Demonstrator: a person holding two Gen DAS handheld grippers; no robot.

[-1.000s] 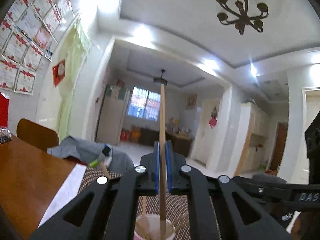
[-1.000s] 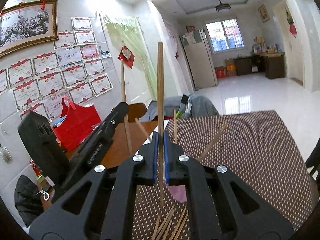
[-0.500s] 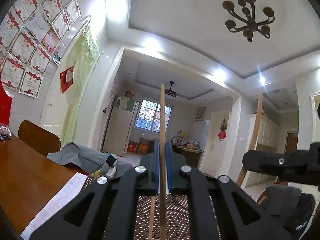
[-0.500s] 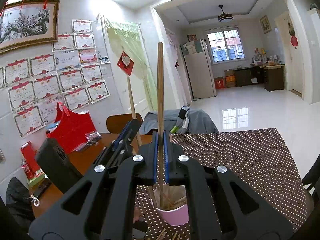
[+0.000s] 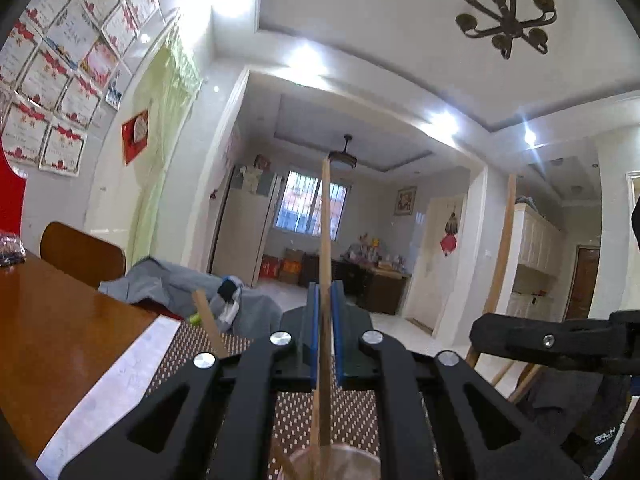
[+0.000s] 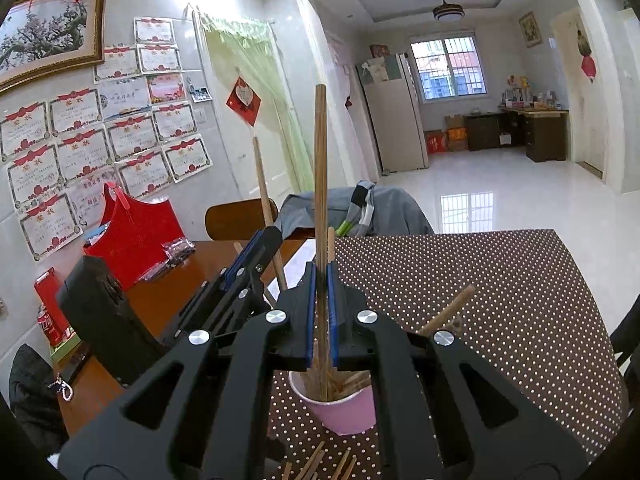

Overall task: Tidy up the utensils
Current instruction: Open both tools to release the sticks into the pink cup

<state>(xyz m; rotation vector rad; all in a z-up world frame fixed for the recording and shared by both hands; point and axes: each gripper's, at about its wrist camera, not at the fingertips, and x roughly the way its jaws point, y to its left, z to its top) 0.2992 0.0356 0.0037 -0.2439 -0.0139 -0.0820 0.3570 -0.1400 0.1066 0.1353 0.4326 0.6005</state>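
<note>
My right gripper is shut on a wooden chopstick that stands upright, its lower end inside the pink cup just below. Several chopsticks lean in that cup. To its left my left gripper holds a second upright chopstick. In the left wrist view my left gripper is shut on that chopstick, whose lower end reaches into the cup at the bottom edge. The right gripper shows at right with its chopstick.
A dotted brown mat covers the wooden table. Loose chopsticks lie on the mat in front of the cup. A red bag and a chair with a grey garment stand behind the table.
Both grippers have come down and closer together over the cup. The chopsticks' lower ends now sit in the cup's mouth. Neither grip has changed.
</note>
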